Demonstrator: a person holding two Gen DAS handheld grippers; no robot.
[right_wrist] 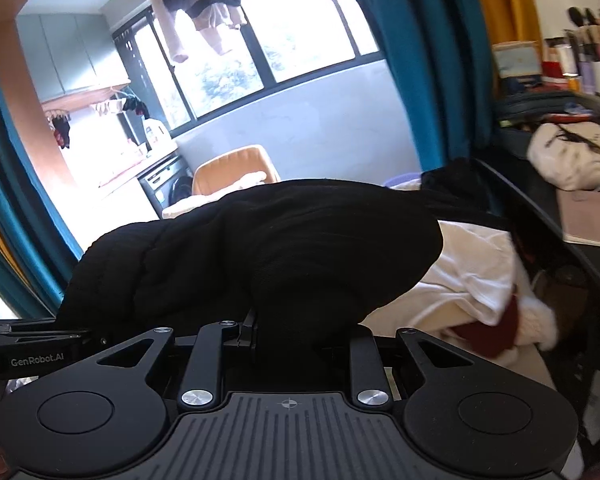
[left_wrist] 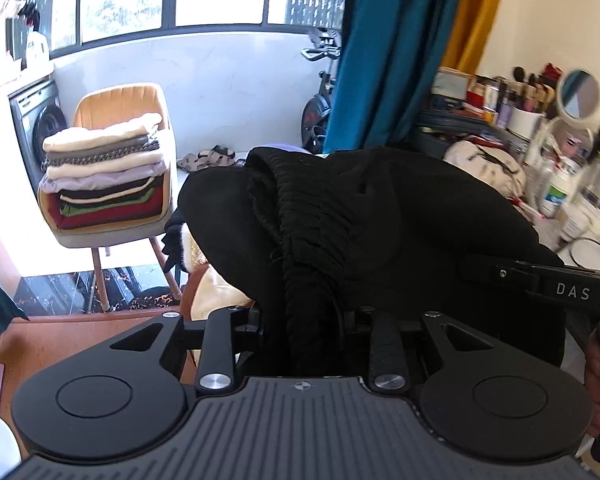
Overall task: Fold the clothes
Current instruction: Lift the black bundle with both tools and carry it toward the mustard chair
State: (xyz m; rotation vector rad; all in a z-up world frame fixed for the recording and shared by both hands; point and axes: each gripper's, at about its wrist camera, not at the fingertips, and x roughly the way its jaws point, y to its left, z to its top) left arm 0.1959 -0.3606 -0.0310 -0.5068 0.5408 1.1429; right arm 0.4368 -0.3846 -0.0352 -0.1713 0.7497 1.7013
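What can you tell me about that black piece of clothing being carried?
The black garment is soft knit fabric with a gathered, ribbed elastic band, bunched into a rounded bundle. It is lifted, draping over both tools: the left hand-held gripper and right hand-held gripper each pinch it.

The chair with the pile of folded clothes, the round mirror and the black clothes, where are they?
chair (left_wrist: 161, 100): left wrist view, backrest.
round mirror (left_wrist: 581, 95): left wrist view, glass.
black garment (left_wrist: 400, 216): left wrist view, middle.

Black garment (left_wrist: 380, 216) buries both grippers' fingers — dresser clutter (left_wrist: 540, 120) beyond is blurred.
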